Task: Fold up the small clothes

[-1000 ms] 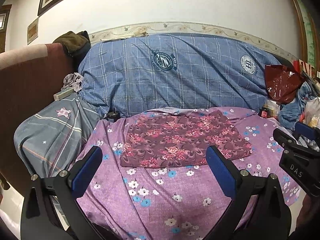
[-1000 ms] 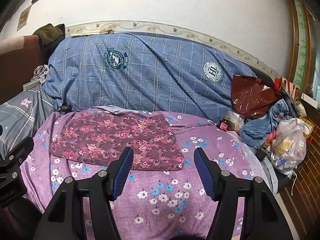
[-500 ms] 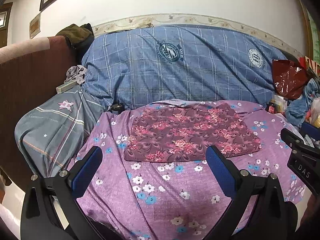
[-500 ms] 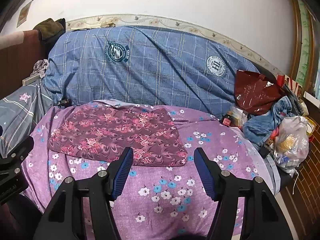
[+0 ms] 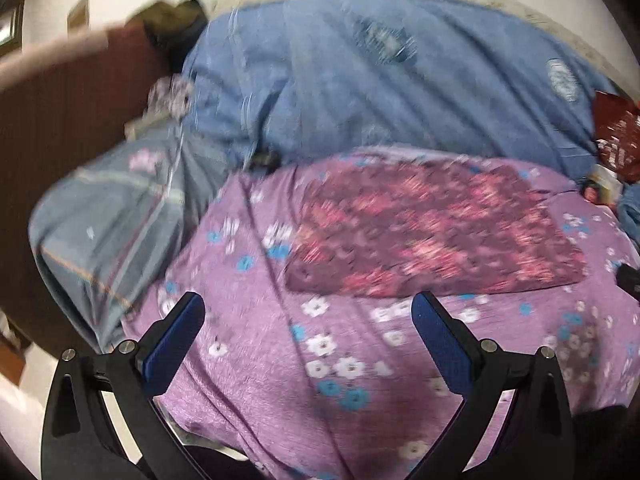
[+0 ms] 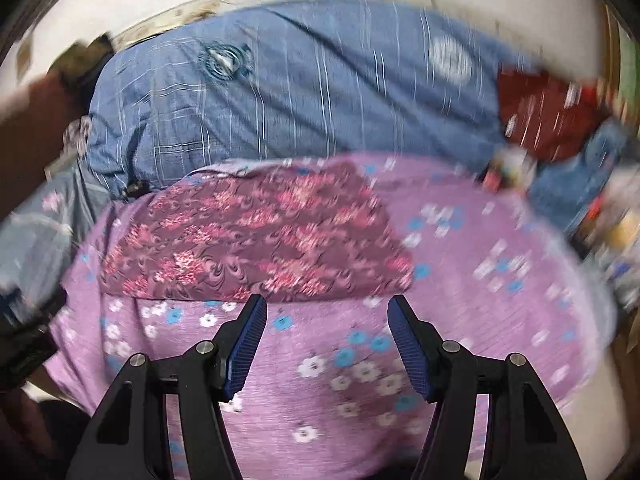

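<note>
- Containers: a dark red plastic bag [image 6: 548,116] lies at 2 o'clock in the right wrist view, against the blue checked quilt [image 6: 320,92]; its contents cannot be told. Motion blur hides the heap of items beside it.
- Task item: the maroon floral garment [image 5: 432,232] lies spread flat on the purple flowered bedsheet [image 5: 300,360], at 1 o'clock from the left claw [image 5: 308,316]. In the right wrist view the garment [image 6: 256,236] sits at 11 o'clock from the right claw [image 6: 326,312], its near hem just beyond the fingertips.
- Materials and shapes: the garment is thin printed cloth, roughly rectangular, with pink blossoms on a dark swirl ground. The bedsheet carries white and blue flowers. The quilt is bulky, creased, with round emblems. A grey striped pillow [image 5: 112,232] lies at 9 o'clock, against a brown headboard [image 5: 60,128].
- Left claw: jaws spread wide, blue pads [image 5: 176,340] clear of all cloth, nothing held.
- Right claw: jaws parted, ribbed blue pads [image 6: 248,344] above the bedsheet, nothing held.
- Change from the earlier frame: both views are now blurred by motion, and the garment fills more of each view, with both claws closer to its near hem than 0.5 s ago.
</note>
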`<state>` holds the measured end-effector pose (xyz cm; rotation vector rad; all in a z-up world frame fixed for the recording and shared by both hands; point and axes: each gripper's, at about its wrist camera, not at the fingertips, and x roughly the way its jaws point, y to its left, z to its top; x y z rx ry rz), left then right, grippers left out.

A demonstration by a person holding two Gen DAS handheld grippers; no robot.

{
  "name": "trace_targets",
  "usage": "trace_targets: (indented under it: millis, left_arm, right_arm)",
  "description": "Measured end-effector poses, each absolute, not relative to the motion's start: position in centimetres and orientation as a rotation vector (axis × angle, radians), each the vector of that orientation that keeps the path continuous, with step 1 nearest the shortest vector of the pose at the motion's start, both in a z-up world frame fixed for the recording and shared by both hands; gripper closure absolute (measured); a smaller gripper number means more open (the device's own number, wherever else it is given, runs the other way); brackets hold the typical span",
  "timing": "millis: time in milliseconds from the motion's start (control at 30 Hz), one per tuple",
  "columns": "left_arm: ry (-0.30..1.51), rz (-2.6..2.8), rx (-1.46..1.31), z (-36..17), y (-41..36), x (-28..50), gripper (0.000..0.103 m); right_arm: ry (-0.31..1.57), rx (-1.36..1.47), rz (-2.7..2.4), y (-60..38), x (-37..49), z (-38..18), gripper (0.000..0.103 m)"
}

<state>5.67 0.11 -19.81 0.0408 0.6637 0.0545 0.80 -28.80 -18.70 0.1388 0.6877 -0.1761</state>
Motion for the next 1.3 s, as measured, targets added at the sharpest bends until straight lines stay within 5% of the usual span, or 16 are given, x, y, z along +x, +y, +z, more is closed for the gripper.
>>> trace_targets:
  millis: [200,333,533,933,1000,1133,1300]
  left_arm:
    - [0.739,0.157,-0.057,-22.4,4.5,10.8,0.000]
    - [0.763,0.195,-0.087,-23.5,5.6,13.8,0.000]
    - [0.761,0.049,-0.182,-25.8,5.5,13.6,0.000]
    - [0.814,-0.179,-0.420,-27.4,5.0,17.1,0.021]
    - [0.832,-0.207,-0.428,-27.8,4.6,17.8,0.033]
    - [0.835,-0.285,-0.484,-28.2,4.6,18.1,0.072]
    - [0.790,-0.332,-0.536,-27.7,4.9,17.8,0.075]
  right_arm:
    - [0.716,0.452,-0.040,-33.3,4.9,-21.9,0.040]
    - [0.738,0.487,0.033,-32.5,8.8,-23.0,0.055]
    - [0.845,0.718,0.229,-31.6,12.1,-27.4,0.052]
    - [0.899,0.880,0.156,-34.5,11.9,-30.9,0.051]
    - [0.897,0.893,0.153,-35.0,12.0,-31.0,0.051]
    - [0.887,0.910,0.152,-35.7,11.9,-31.2,0.051]
    - [0.878,0.911,0.150,-36.1,11.7,-31.3,0.051]
